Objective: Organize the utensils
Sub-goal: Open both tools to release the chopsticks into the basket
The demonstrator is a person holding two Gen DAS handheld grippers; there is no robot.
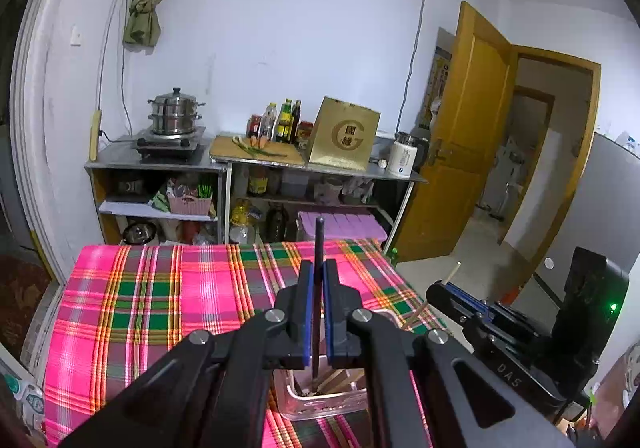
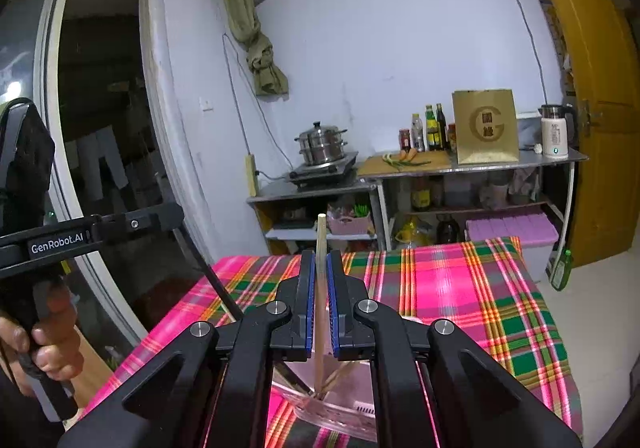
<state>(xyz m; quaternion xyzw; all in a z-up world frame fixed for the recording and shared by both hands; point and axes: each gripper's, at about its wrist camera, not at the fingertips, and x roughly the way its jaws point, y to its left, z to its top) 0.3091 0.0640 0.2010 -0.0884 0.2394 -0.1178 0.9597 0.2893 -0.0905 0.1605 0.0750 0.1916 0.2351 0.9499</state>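
Observation:
My left gripper (image 1: 319, 268) is shut on a black chopstick (image 1: 319, 244) that stands upright between its blue pads. The stick's lower end reaches into a clear utensil holder (image 1: 324, 404) on the plaid tablecloth (image 1: 160, 308), among other wooden sticks. My right gripper (image 2: 321, 260) is shut on a pale wooden chopstick (image 2: 320, 236), also upright, with its lower end inside the same holder (image 2: 340, 412). Each gripper shows in the other's view: the right gripper (image 1: 444, 284) at the holder's right, the left gripper (image 2: 176, 212) at its left with the black chopstick (image 2: 218, 280) slanting down.
A hand (image 2: 48, 344) grips the left tool's handle. Behind the table stands a metal shelf (image 1: 256, 164) with a steamer pot (image 1: 174, 114), bottles (image 1: 284, 122), a gold box (image 1: 344, 136) and a kettle (image 1: 402, 158). A green bottle (image 2: 560, 268) stands on the floor by the yellow door (image 2: 592, 88).

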